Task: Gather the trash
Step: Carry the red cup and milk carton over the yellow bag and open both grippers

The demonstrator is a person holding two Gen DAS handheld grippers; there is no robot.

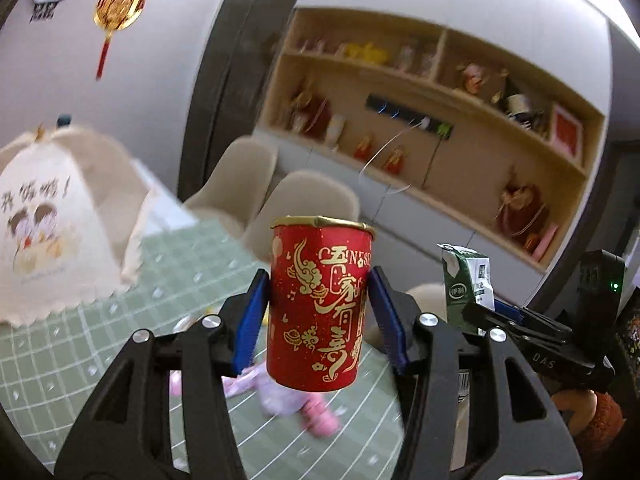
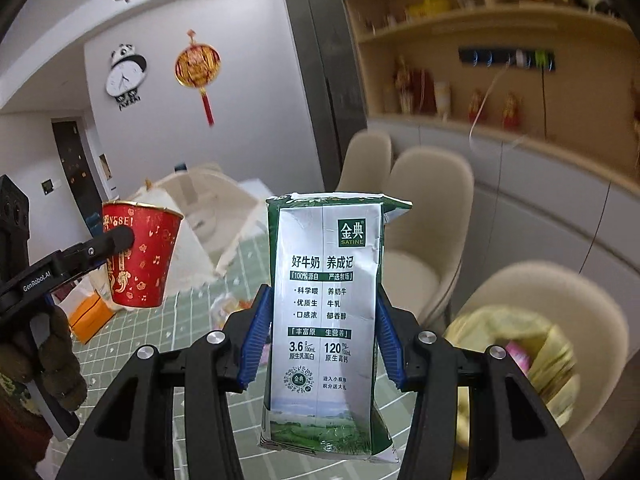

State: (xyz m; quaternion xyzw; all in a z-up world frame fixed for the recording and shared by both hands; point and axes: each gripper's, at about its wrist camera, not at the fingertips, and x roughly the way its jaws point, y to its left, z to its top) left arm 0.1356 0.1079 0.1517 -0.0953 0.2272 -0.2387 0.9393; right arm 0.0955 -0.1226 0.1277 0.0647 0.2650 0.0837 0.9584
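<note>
Left gripper (image 1: pixel 320 316) clamped the red paper cup (image 1: pixel 320 304) mid-frame, off the table; right gripper (image 2: pixel 320 336) pinched the milk carton (image 2: pixel 328 320) at its sides. Both looked light and crushable, best held gently mid-body.

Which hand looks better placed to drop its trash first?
Right, tentatively. The right gripper holds the milk carton beside a yellow bag at lower right, possibly the trash bag. The left gripper, holding the red cup, is on the far side.
</note>
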